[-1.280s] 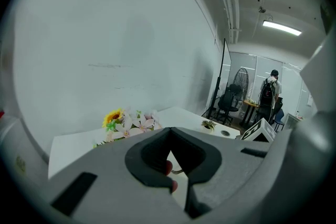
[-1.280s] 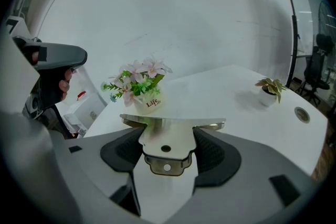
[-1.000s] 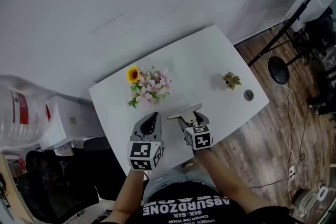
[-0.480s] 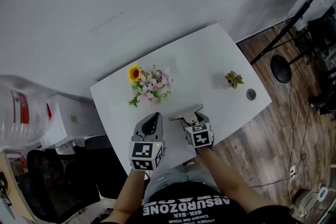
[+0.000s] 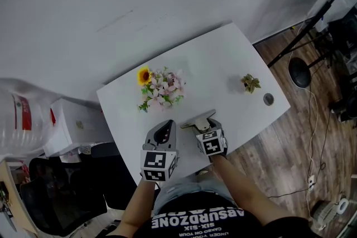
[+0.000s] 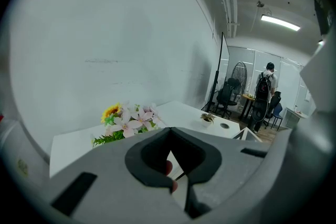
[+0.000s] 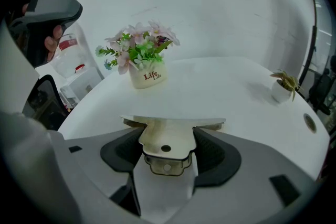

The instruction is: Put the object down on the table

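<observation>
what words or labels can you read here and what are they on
"Life", with a smaller "Life" under it: on the flower pot.
"ABSURDZONE" and "SIX-SIX": on the person's shirt, seen upside down; the line beneath them is too small to read.
Red label on the water jug: too blurred to read.

White table [image 5: 215, 67]; pink flowers [image 5: 165, 90], one yellow sunflower [image 5: 144, 76] — cream pot [image 7: 148, 77], red lettering; silvery metal plate [image 7: 167, 139]; black-and-white marker cubes [image 5: 156, 165].

T-shaped piece [image 7: 167, 136]: pale metal, dull sheen. Table [image 5: 212, 64]: smooth matt white. Floor [image 5: 279, 142]: wood planks.
</observation>
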Available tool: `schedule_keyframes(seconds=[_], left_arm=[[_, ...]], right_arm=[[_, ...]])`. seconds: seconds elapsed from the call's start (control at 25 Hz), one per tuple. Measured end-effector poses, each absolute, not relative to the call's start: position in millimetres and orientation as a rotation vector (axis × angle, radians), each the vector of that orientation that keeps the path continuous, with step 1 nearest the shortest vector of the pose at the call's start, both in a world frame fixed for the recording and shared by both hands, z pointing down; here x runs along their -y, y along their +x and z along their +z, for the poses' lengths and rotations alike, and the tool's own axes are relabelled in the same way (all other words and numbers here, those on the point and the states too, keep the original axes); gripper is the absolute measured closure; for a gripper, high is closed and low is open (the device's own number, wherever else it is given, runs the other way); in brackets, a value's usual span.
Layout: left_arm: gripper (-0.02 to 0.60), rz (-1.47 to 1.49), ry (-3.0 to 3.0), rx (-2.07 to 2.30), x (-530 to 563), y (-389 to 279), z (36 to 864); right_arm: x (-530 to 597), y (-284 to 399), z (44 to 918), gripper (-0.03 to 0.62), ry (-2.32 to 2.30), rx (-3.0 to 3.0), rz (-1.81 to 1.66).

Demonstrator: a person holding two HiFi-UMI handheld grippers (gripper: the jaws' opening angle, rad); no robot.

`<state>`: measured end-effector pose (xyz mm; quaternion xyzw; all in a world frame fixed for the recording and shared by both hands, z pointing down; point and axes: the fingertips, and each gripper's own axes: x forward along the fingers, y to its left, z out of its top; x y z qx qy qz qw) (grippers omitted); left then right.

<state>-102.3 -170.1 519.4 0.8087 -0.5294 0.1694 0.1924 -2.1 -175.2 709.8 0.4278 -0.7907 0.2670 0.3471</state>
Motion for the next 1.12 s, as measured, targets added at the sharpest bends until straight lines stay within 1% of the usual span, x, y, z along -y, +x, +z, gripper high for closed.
schedule_keyframes(seconds=[0.48,1.12], left_arm=[[0.577,0.495,2.29,1.453,169.3,-94.7,522.2],[0.577,0.51,2.307,1.43,165.6,-88.1,522.8]], right_arm=[[173.6,-4.4,718.9,0.309,1.062,2.015,0.558],[173.1,-4.5,719.8,0.307,1.069,2.017,0.553]])
